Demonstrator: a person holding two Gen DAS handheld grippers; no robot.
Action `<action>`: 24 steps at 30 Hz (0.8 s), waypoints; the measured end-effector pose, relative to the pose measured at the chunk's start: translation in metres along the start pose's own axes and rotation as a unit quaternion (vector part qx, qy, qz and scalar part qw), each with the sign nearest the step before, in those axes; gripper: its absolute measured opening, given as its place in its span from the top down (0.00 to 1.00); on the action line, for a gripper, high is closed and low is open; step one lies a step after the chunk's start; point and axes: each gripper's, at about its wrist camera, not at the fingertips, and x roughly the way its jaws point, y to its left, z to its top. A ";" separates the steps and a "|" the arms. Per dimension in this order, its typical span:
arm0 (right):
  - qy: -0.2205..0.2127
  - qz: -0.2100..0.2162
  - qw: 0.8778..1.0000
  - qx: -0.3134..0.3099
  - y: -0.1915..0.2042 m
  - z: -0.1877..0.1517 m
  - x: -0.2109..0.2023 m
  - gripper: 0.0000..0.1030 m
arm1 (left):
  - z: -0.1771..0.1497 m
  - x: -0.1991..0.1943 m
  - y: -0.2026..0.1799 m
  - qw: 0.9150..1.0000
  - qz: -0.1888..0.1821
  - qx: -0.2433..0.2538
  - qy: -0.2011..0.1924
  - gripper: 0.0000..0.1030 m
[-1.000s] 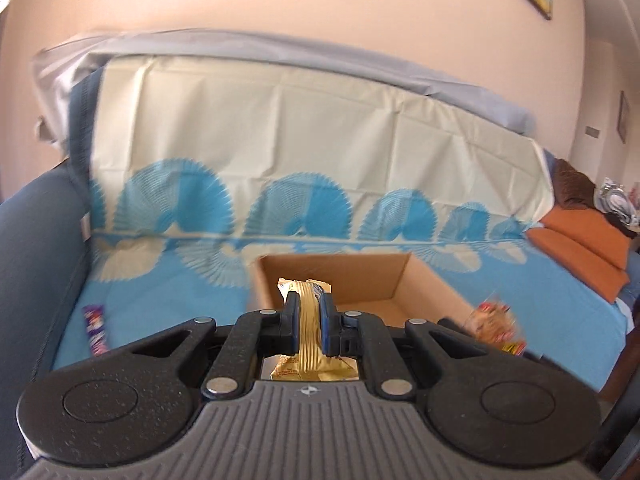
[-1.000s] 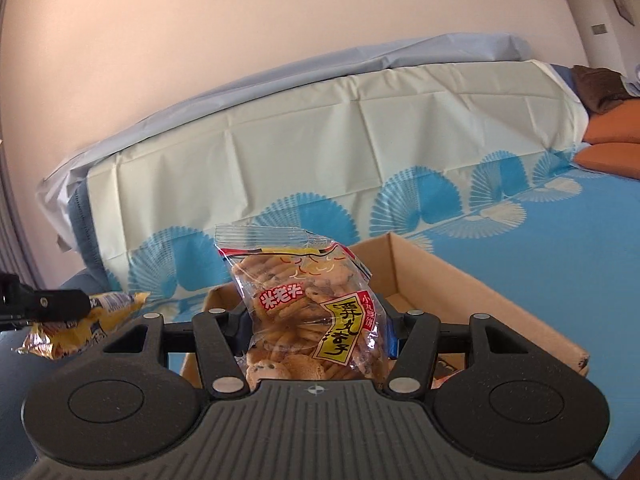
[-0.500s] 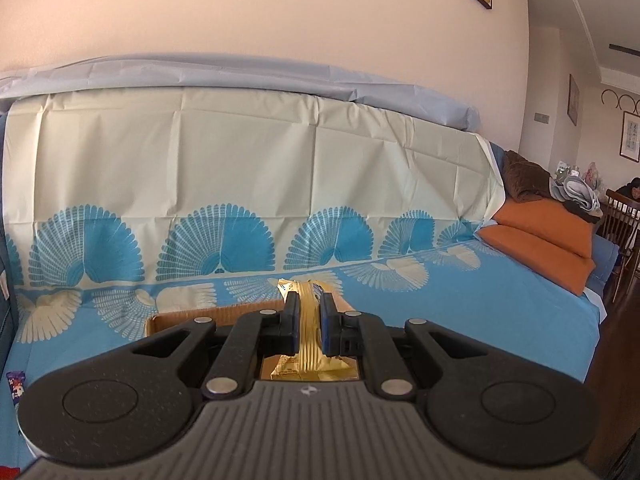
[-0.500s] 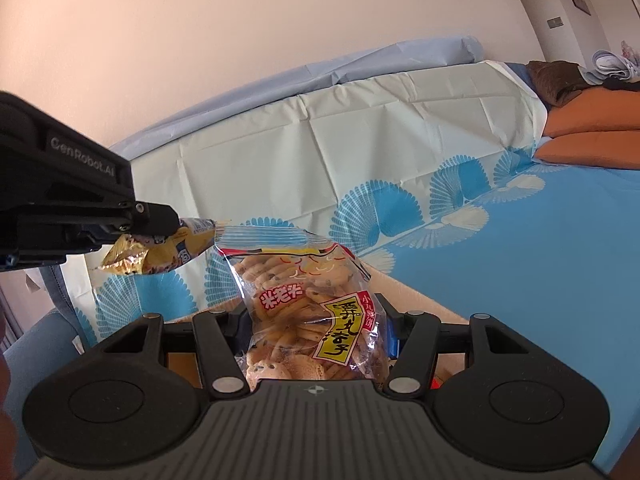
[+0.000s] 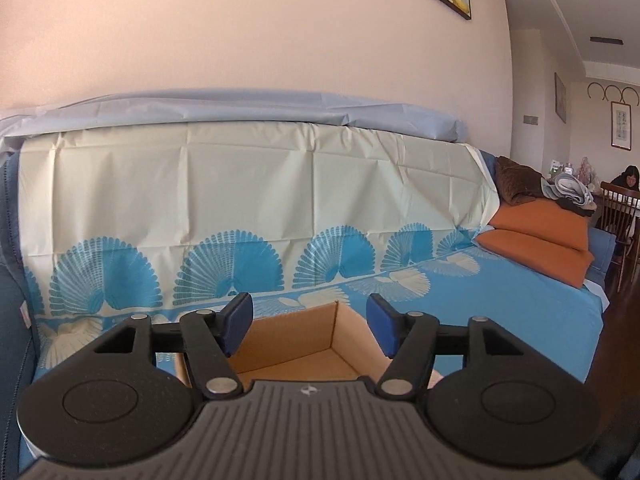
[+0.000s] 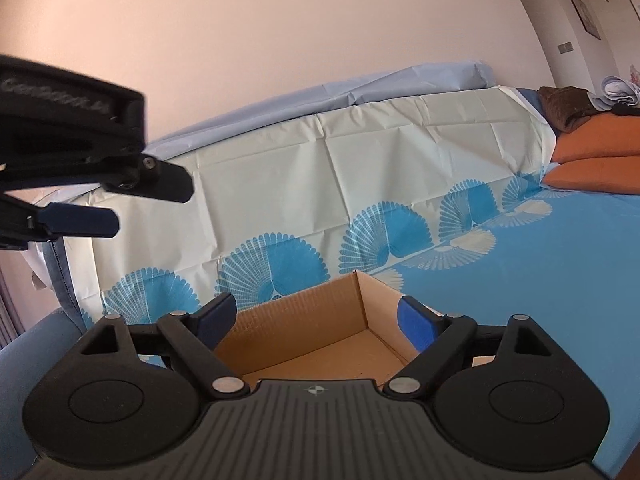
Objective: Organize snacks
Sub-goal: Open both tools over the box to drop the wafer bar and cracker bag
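Note:
An open cardboard box (image 5: 296, 340) stands on the blue-patterned sofa cover; it also shows in the right wrist view (image 6: 320, 332). My left gripper (image 5: 310, 324) is open and empty above the box's near edge. My right gripper (image 6: 316, 320) is open and empty above the same box. The left gripper also shows in the right wrist view (image 6: 120, 200) at the upper left, jaws apart. No snack shows in either view; the part of the box floor that shows is bare, the rest is hidden by the grippers.
The sofa back is draped in a cream and blue fan-patterned sheet (image 5: 240, 208). Orange cushions (image 5: 540, 232) lie at the right end, with a brown blanket on top. A dark blue armrest (image 5: 12, 320) is at the left. A person sits at a table far right.
Both grippers have opened. The gold packet has left the left gripper and the biscuit bag has left the right gripper; neither is in view now. Both grippers now hang over the box.

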 end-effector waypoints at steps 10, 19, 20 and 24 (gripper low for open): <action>-0.003 0.046 0.998 -0.040 0.021 -0.012 -0.010 0.23 | -0.048 -0.055 0.065 0.996 0.071 -0.020 0.040 0.33; 0.016 0.116 0.989 -0.087 0.034 -0.002 -0.027 0.28 | -0.092 -0.061 0.132 0.991 0.092 -0.015 0.094 0.80; 0.022 0.128 0.988 -0.088 0.032 0.003 -0.029 0.28 | -0.099 -0.060 0.142 0.991 0.094 -0.012 0.098 0.87; 0.053 0.159 0.979 -0.115 0.023 0.005 -0.041 0.28 | -0.139 -0.058 0.178 0.988 0.093 -0.035 0.120 0.93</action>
